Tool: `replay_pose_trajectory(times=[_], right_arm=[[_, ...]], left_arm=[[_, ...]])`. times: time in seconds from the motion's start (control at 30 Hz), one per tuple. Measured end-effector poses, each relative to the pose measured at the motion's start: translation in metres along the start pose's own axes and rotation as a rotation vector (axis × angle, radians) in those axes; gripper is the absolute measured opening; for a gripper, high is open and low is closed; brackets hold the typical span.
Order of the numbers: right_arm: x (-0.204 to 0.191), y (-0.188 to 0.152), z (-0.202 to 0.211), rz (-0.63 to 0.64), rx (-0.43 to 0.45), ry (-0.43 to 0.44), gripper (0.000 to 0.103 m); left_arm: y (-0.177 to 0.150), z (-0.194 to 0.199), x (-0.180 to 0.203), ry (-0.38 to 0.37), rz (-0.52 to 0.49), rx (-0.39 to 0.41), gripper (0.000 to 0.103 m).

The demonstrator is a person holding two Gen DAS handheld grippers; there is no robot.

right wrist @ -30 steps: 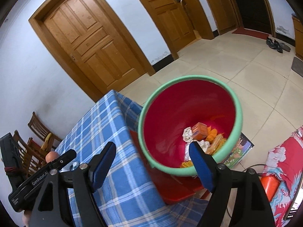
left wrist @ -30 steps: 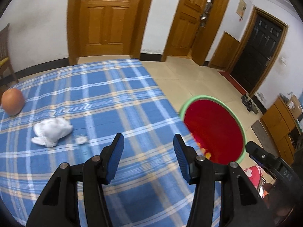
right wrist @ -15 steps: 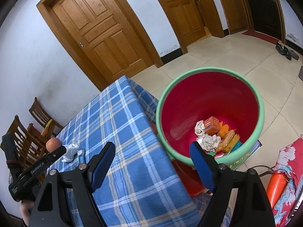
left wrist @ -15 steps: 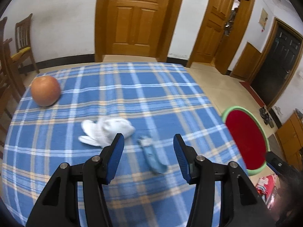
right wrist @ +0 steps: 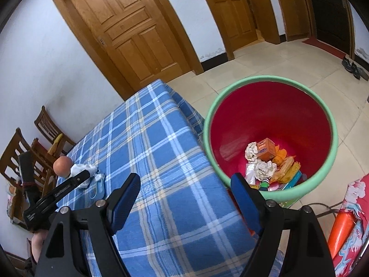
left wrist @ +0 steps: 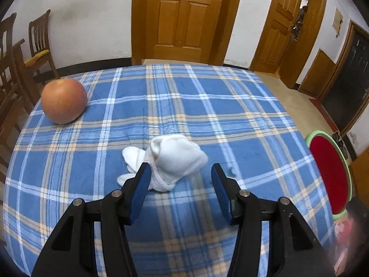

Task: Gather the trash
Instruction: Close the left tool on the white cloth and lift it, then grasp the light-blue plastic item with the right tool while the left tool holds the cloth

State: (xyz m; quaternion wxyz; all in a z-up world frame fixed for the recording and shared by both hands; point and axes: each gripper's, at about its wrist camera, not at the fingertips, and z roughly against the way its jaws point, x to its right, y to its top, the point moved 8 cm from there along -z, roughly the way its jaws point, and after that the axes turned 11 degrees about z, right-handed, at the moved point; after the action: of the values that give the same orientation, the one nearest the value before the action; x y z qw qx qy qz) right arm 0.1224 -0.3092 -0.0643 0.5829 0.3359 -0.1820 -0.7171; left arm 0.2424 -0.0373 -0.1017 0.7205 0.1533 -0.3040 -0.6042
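Left wrist view: left claw (left wrist: 181,174) sits at lower centre of the frame, jaws apart at a middling width, nothing pinched between them. A crumpled white cloth wad (left wrist: 171,159) lies on the worktop (left wrist: 230,106), which is covered in blue plaid, at frame centre; the wad sits just beyond the claw tips, its lower left edge overlapped by the left finger (left wrist: 140,184), contact not certain. A small pale blue scrap (left wrist: 231,172) lies just right of the wad, close by the right finger, too blurred to identify. An apple (left wrist: 64,101) rests at the upper left of the worktop, well apart from the wad. Wooden chairs (left wrist: 40,43) stand at the far left edge; a wooden door (left wrist: 182,18) is at top centre. The bin (left wrist: 328,175), red inside with a green rim, shows at the right edge, beside the worktop. Right wrist view: right claw (right wrist: 185,198) at the bottom of the frame, jaws wide, empty, above the worktop edge. The bin fills the right centre of the frame, holding crumpled paper (right wrist: 264,168), an orange box (right wrist: 266,149) and other scraps. At the left of this frame the other claw's black body overlaps the white wad, with the apple just beyond it.
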Motion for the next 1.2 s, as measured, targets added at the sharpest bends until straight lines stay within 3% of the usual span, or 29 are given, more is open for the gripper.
replay_pose_trajectory(times=[0.13,0.27,0.4,0.5,0.73,1.0,1.2], right_arm=[[-0.014,0.002,-0.006,0.033,-0.012,0.009,0.083],[-0.027,0.002,-0.015,0.056,-0.028,0.02,0.083],[-0.046,0.001,-0.023,0.098,-0.047,0.033,0.083],[-0.06,0.001,-0.028,0.125,-0.055,0.044,0.083],[-0.101,0.003,-0.042,0.221,-0.072,0.08,0.083],[-0.145,-0.008,-0.062,0.316,-0.118,0.131,0.082],[-0.17,-0.023,-0.081,0.379,-0.167,0.164,0.061]], left_arm=[[0.002,-0.008,-0.015,0.0,0.049,-0.012,0.054],[0.004,-0.007,-0.018,-0.052,0.067,0.006,0.054],[0.004,-0.006,-0.021,-0.085,0.08,0.004,0.036],[0.004,-0.002,-0.022,-0.102,0.086,0.003,0.029],[0.008,0.027,-0.032,-0.116,0.124,0.048,0.029],[0.008,0.059,-0.058,-0.058,0.133,0.105,0.029],[0.005,0.065,-0.072,-0.054,0.153,0.106,0.029]])
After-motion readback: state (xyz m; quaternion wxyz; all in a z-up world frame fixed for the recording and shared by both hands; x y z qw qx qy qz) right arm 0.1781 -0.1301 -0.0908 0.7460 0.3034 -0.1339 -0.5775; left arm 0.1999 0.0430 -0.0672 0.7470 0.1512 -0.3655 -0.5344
